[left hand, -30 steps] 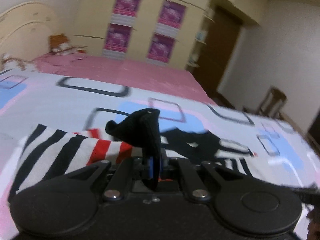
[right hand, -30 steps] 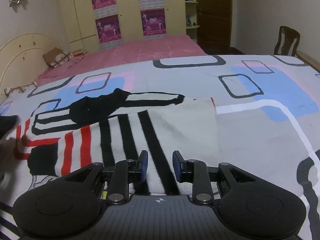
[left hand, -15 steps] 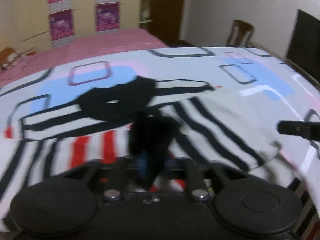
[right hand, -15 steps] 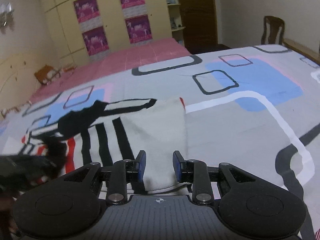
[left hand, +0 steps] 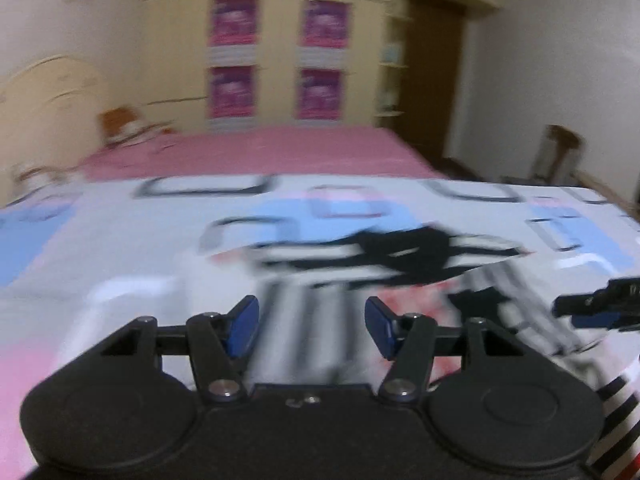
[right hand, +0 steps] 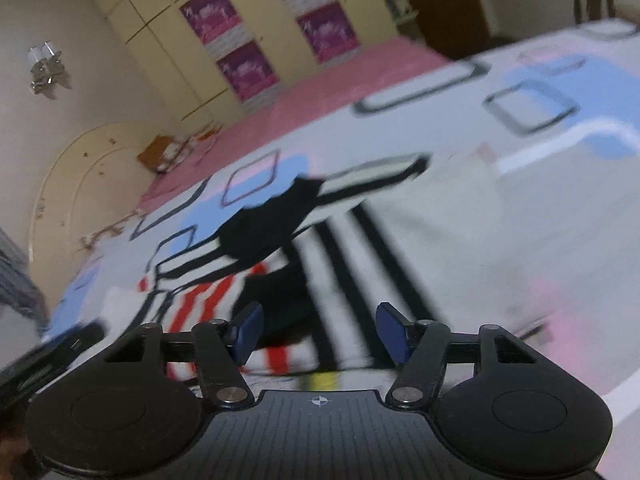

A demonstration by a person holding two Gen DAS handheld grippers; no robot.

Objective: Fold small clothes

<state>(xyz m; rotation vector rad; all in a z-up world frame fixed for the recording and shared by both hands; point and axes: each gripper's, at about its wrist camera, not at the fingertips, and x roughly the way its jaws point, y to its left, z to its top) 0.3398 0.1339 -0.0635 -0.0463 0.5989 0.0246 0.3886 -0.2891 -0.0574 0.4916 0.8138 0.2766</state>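
A small striped garment (left hand: 400,264) in white, black and red, with a black collar, lies on the patterned bedspread (left hand: 100,248). It also shows in the right wrist view (right hand: 360,240), partly folded with a plain white panel on the right. My left gripper (left hand: 312,328) is open and empty just above the garment's near edge. My right gripper (right hand: 320,334) is open and empty over the garment's near edge. The right gripper's tip shows in the left wrist view (left hand: 596,306) at the right. Both views are motion-blurred.
A pink sheet (left hand: 256,152) covers the bed's far part, with a cream headboard (right hand: 72,184) at the left. A wardrobe with purple posters (left hand: 276,60) stands behind. A wooden chair (left hand: 560,156) and a dark door (left hand: 432,80) are at the right.
My left gripper has let go of the black sleeve it held, opened, and swung back left. My right gripper has opened wider and tilted over the garment.
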